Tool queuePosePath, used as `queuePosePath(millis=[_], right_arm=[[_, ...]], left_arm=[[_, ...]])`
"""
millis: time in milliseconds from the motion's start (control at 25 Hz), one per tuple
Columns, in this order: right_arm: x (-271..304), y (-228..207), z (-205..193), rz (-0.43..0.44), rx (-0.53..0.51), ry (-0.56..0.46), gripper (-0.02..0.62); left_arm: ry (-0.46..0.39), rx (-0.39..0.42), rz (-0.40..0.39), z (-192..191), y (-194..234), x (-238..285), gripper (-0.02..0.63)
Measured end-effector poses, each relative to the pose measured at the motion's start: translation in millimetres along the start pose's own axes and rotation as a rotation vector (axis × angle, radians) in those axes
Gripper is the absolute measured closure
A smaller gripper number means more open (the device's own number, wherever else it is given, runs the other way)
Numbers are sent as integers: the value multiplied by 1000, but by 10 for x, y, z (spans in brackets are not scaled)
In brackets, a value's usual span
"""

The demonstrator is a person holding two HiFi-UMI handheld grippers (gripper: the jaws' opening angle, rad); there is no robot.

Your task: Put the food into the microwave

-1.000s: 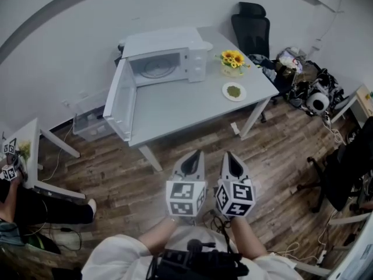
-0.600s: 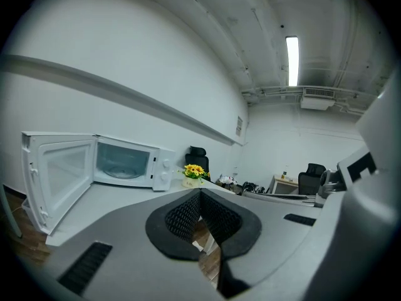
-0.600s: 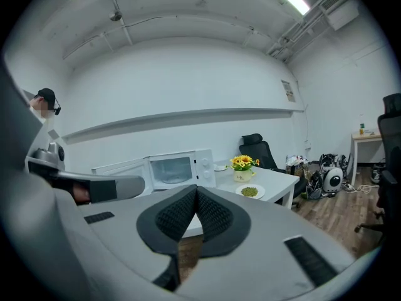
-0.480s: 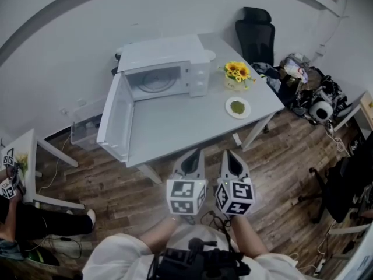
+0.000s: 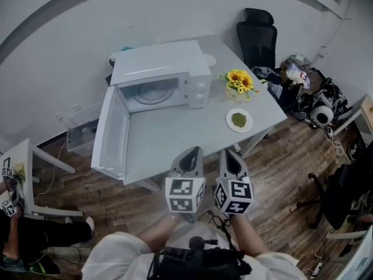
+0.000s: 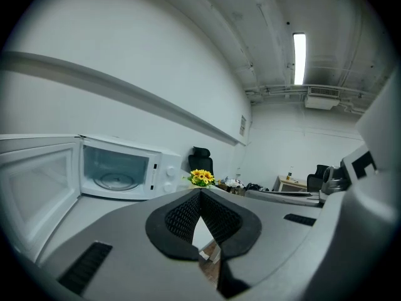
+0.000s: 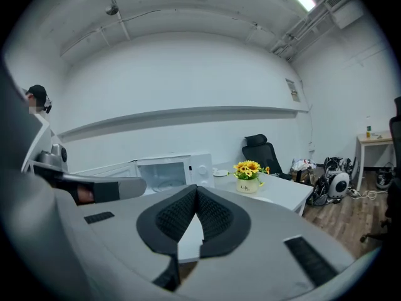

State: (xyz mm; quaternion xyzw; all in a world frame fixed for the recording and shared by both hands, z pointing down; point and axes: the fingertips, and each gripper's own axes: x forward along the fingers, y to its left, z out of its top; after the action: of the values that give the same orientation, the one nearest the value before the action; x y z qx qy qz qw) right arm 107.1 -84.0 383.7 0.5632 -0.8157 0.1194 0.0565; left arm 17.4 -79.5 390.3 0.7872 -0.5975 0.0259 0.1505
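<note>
Step in hand: neither claw is yet within reach of the desk (image 5: 175, 139); closing in on the plate is judged to be the step.
Left claw: the left claw (image 5: 194, 151) is pressed closed, its jaws meeting at the tips, and nothing is held.
Right claw: the right claw (image 5: 228, 154) is likewise closed and empty, carried just beside the left one, short of the desk's near edge.
Food: the green food (image 5: 238, 119) lies on a white plate (image 5: 229, 122) near the desk's right corner, just in front of the flowers (image 5: 239, 81).
Microwave: the microwave (image 5: 157, 69) stands at the back of the desk, its door (image 5: 112, 136) swung wide to the left; only the turntable (image 5: 147, 92) is seen inside.
Grasp: the jaws should be opened before the plate is reached, and the rim taken from the near side.
Carrying: the plate is best kept level so that the food is not tipped off.
Clearance: the flowers should be passed with room to spare, and the open door left unbumped.
</note>
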Motion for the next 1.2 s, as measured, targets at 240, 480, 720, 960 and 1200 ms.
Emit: queuePosePath(millis=[240,480,720,960,1200], right_arm=[[478,-9,137,22,-9,8,578],[971,10,319,41,-15,-6,578],[1259,-102,370,28,-2,6,578],[1409,-254,375,5,6,19,578],[1544,-264,368,55,-5,38,578]], left_arm=[[-9,-19,3,186,203,380,596],[-20,-18,3,353,417,793,597],[-5,-29,-26,426,482,1124,596],[7,-37,-40,426,486,1347,597],[32,-53,-9,336,496,1436,596]])
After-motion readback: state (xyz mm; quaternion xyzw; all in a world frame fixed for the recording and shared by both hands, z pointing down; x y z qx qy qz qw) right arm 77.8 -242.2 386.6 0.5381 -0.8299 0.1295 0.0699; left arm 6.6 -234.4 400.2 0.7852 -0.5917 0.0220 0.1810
